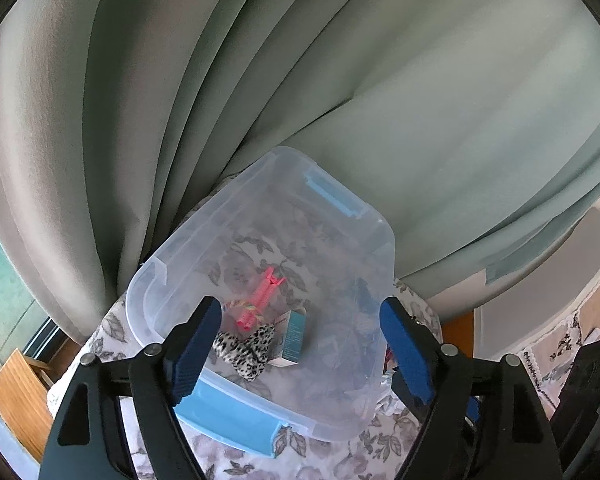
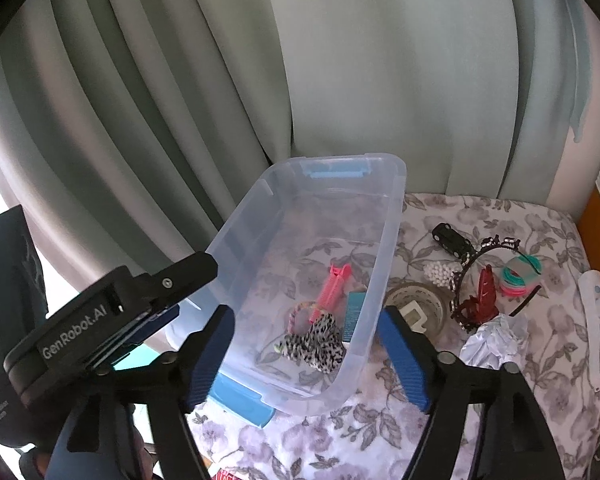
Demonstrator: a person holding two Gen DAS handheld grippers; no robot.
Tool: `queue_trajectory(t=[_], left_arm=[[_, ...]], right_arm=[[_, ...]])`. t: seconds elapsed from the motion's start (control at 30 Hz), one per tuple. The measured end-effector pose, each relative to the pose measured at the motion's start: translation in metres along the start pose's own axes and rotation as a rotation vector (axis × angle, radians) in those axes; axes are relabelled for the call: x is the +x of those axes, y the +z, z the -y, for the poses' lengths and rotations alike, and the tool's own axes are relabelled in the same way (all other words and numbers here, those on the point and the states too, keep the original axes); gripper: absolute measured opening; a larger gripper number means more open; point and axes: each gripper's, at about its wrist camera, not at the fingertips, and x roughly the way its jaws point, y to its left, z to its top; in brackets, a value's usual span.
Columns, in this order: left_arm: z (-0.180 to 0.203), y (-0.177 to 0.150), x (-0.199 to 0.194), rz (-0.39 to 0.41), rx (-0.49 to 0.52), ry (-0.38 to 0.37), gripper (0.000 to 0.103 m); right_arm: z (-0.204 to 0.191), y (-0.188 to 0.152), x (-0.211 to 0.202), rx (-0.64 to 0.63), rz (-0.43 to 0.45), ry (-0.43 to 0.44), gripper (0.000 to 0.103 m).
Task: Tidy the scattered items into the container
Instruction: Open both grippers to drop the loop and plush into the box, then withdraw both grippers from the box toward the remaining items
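Now | container [image 2: 384, 248]: 4 items | both tongs [image 1: 300, 350] [image 2: 306, 354] spread, empty

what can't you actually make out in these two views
- Small teal box in the clear bin: print too small to read, both views.
- Scattered items right of the bin: in the left wrist view, hidden behind the bin wall and the left tool.
- White object at the table's right edge, right wrist view: cut off by the fisheye rim, identity unclear.
- Tape roll: near part hidden by a right tool finger.
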Motion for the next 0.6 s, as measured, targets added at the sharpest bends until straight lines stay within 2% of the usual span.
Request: queue_trajectory(t=[0.1,0.23,0.6], left_arm=[[0.001,0.0,0.0,-0.002,0.004,0.008,0.085],[0.004,0.0,-0.001,-0.001,0.01,0.009,0.085],[0.022,-0.004,-0.012,0.027,0.064,0.006,0.098]], right_arm=[[0.001,-0.001,-0.002,0.002,0.001,0.002,0.086],[0.004,-0.002,-0.003,0.009,0.001,-0.003,0.1],[0.025,-0.005,-0.022,0.074,0.044,-0.022,0.103]])
